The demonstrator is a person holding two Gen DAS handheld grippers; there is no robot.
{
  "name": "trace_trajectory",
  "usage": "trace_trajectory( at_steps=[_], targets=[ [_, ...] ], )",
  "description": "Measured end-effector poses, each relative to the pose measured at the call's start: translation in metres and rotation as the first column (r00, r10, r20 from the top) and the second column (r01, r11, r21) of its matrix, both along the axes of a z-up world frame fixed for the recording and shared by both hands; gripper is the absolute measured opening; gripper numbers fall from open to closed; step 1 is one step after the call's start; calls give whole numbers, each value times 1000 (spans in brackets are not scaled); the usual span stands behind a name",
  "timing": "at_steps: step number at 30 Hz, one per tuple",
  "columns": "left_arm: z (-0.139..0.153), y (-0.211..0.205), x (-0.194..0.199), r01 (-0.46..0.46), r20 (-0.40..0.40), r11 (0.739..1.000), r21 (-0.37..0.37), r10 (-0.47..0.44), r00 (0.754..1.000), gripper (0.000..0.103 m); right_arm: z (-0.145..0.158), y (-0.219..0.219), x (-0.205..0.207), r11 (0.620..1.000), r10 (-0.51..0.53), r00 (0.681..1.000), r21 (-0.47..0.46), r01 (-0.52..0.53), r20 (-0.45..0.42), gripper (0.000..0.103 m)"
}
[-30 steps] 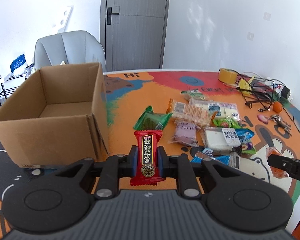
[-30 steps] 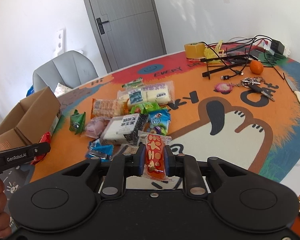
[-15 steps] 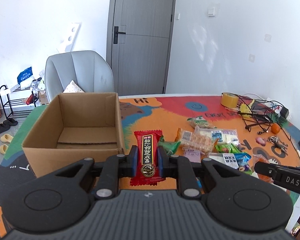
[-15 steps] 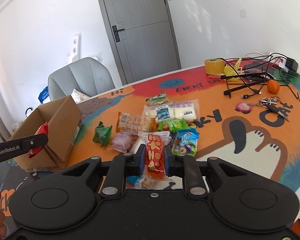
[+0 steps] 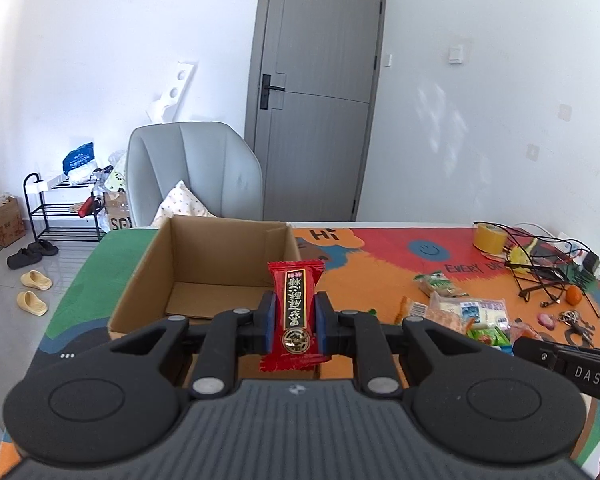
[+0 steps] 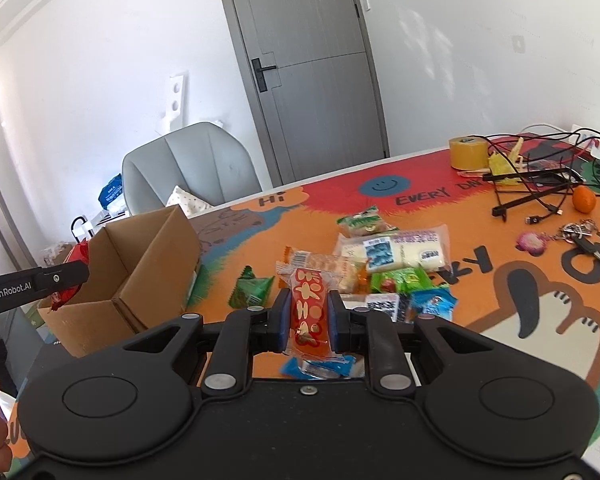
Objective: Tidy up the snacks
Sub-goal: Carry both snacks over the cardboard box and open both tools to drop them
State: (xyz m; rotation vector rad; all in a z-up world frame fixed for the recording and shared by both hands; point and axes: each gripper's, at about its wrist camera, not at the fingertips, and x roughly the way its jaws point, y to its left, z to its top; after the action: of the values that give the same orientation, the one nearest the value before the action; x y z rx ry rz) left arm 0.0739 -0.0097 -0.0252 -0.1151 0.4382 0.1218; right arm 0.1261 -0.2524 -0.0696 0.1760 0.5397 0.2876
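Both my hands have risen since a second ago, and now my left gripper [image 5: 296, 318] has its fingers clamped on the red snack bar [image 5: 296, 312] just short of the open cardboard box [image 5: 140, 284], while my right gripper [image 6: 310, 320] pinches the orange snack packet [image 6: 309, 312] over the pile on the surface [image 6: 480, 280], so I judge each needs carrying over the box and releasing

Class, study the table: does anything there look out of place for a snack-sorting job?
Yes. At the table's far right, a tangle of black cables, a tape roll and keys lie on the mat near the snack packets; they are not snacks.
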Motion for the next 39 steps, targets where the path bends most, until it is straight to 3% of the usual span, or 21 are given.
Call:
trace_trajectory(
  at_steps=[9, 22, 25, 30, 35, 39],
  targets=[
    [4, 24, 7, -52, 14, 999, -3, 52, 999, 19, 4, 28, 10, 998, 54, 999, 12, -54, 3, 20],
    [-8, 65, 26, -141, -31, 990, -25, 140, 990, 19, 7, 68, 38, 993, 119, 993, 25, -119, 0, 20],
    [-8, 72, 26, -173, -32, 985, -9, 172, 985, 24, 9, 80, 42, 990, 136, 991, 24, -136, 5, 19],
    [-2, 87, 15, -197, -12, 979, -47, 196, 980, 49, 12, 96, 48, 986, 164, 986, 27, -164, 8, 20],
    [0, 99, 6, -231, 2, 970, -72, 232, 973, 58, 20, 113, 50, 981, 189, 982, 27, -190, 25, 20],
    [1, 107, 0, -268, 13, 961, -70, 270, 963, 74, 24, 127, 53, 976, 217, 976, 19, -218, 33, 20]
  ],
)
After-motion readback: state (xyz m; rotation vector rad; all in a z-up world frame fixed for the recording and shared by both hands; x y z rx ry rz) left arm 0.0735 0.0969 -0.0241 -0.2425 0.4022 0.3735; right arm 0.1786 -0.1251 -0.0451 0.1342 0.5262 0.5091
